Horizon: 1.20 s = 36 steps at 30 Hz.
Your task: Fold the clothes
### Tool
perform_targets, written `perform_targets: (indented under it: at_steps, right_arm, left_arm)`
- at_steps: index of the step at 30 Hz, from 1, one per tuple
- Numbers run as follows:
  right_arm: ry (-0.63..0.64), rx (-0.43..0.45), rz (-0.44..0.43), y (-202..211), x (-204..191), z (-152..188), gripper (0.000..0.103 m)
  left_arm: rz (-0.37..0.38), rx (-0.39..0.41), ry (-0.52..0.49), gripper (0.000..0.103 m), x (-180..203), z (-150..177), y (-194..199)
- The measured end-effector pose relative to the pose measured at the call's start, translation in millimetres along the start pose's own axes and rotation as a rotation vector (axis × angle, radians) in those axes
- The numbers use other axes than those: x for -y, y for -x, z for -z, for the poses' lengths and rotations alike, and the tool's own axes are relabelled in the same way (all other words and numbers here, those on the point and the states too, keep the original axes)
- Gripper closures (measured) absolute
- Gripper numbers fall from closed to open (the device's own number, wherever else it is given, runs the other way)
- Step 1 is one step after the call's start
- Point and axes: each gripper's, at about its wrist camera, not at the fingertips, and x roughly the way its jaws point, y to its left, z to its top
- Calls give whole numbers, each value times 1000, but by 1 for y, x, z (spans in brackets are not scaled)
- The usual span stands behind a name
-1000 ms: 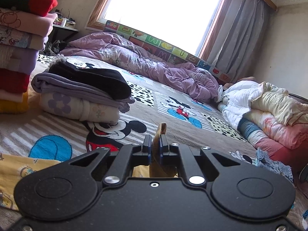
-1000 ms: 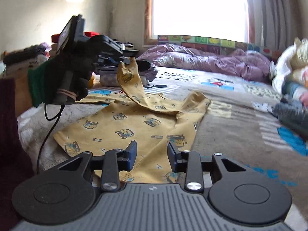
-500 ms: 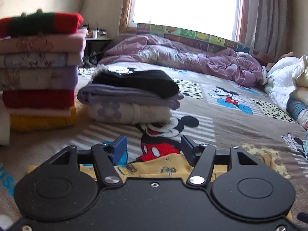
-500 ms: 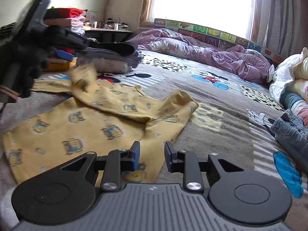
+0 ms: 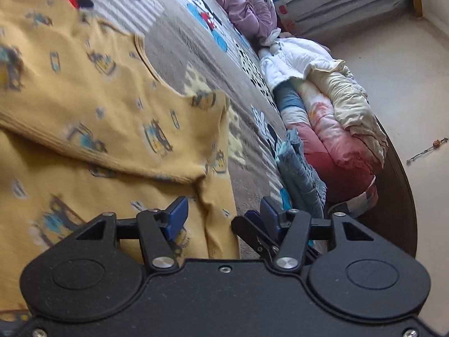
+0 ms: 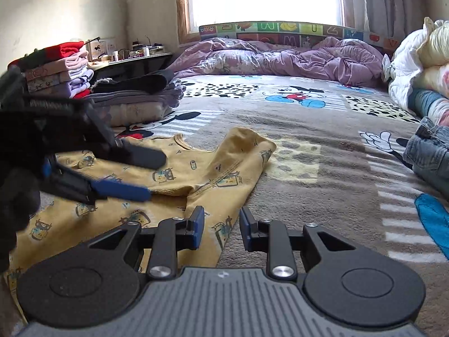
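A yellow child's top with small cartoon prints (image 5: 98,98) (image 6: 219,163) lies flat on the blanket, one sleeve folded across its body. My left gripper (image 5: 223,200) hovers low over the top's right edge, rolled to one side. A ridge of the fabric lies under the gap and no pad presses on it; the jaws are closing. The right wrist view shows that left gripper (image 6: 157,174) over the top's middle, its fingers apart. My right gripper (image 6: 221,210) stands open at the top's near right edge, with fabric under its left finger and nothing gripped.
A tall stack of folded clothes (image 6: 56,67) and a lower pile (image 6: 140,95) stand at the back left. A purple duvet (image 6: 280,56) lies under the window. Rolled bedding (image 5: 336,98) and denim (image 6: 429,151) line the right side. A cartoon-mouse blanket (image 6: 322,146) covers the bed.
My left gripper let go of the yellow sleeve, opened, sank and rolled over the top. The sleeve now lies across the body. My right gripper narrowed a little and shifted along the top's edge.
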Motion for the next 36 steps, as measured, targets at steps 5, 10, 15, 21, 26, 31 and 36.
perform_targets:
  at_steps: [5, 10, 15, 21, 26, 31, 36]
  right_arm:
    - [-18, -10, 6, -3, 7, 2, 74]
    - [-28, -25, 9, -6, 11, 4, 74]
    - [-20, -51, 15, -14, 9, 7, 74]
    - [-2, -58, 31, -17, 6, 9, 74]
    - [-6, -57, 33, -18, 7, 10, 75]
    - [-15, -53, 34, -17, 8, 9, 74]
    - [-27, -35, 29, -14, 10, 10, 74]
  left_arm:
    - [-35, 3, -28, 48, 6, -6, -10]
    - [-56, -4, -62, 48, 5, -12, -22]
    - [-49, -16, -106, 48, 6, -11, -30]
    - [157, -32, 15, 50, -13, -15, -16]
    - [191, -27, 19, 51, -11, -16, -3]
    - [29, -57, -82, 51, 0, -9, -16]
    - [-38, -35, -192, 49, 12, -5, -35]
